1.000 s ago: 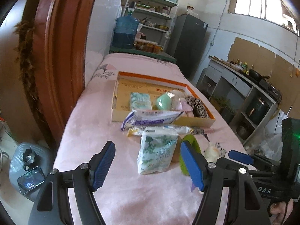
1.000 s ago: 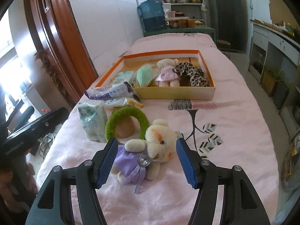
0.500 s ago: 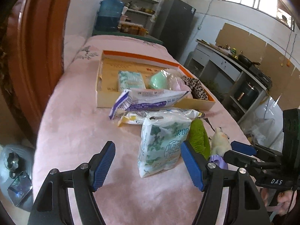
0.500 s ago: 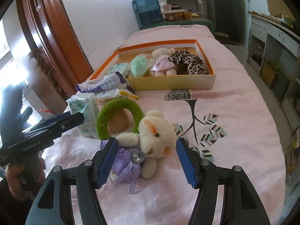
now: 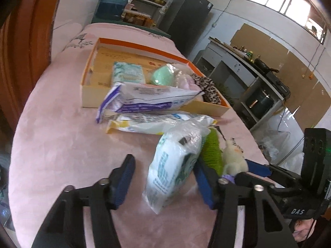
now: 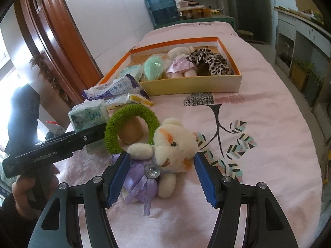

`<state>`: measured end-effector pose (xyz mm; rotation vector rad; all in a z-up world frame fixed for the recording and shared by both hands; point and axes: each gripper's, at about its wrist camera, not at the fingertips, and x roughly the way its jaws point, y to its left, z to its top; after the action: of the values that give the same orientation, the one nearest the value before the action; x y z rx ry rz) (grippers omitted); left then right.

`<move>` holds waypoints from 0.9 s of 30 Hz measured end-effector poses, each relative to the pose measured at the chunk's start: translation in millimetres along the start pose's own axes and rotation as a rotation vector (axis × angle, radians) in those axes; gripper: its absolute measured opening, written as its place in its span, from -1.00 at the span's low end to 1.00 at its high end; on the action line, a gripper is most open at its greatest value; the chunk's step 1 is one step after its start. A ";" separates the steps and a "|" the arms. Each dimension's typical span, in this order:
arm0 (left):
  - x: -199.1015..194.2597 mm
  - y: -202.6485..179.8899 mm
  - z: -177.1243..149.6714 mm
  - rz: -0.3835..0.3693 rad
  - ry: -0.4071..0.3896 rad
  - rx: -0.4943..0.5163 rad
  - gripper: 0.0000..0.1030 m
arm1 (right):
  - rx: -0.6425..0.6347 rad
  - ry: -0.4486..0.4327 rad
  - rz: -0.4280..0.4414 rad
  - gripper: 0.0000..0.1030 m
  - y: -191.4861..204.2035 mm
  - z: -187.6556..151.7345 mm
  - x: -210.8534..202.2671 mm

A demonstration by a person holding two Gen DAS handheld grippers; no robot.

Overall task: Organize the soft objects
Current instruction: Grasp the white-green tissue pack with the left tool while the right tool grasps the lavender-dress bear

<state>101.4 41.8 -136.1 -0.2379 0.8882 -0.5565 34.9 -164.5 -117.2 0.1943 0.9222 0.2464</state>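
My left gripper (image 5: 163, 180) is closing its jaws around the tissue pack (image 5: 174, 167), which stands on end on the pink cloth (image 5: 62, 144) just beside the green plush ring (image 6: 132, 128), long axis tipped up and leaning away toward the orange-rimmed box (image 6: 227, 82); only the right pad seems to touch so far. It looks light, squashy and slick in its wrapper, so I'd pinch mid-body across the broad faces. My right gripper (image 6: 161, 179) hangs open astride the teddy bear (image 6: 171, 146), not yet squeezing
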 end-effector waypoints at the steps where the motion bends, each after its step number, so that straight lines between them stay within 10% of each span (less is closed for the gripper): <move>1: 0.1 -2.5 -0.6 -0.008 -0.002 0.006 -0.16 | 0.002 0.001 0.002 0.28 0.2 -0.2 0.4; 9: -6.3 -16.3 -11.3 -0.004 -0.021 0.036 -0.58 | 0.018 0.005 0.015 0.30 -1.8 0.2 5.4; 27: -28.7 -16.7 -21.4 0.059 -0.072 0.013 -0.61 | 0.103 0.068 0.084 0.30 -7.7 -0.9 19.9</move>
<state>64.1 44.3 -123.1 -0.2182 0.8192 -0.4958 46.7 -166.0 -134.9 0.3219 0.9959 0.2851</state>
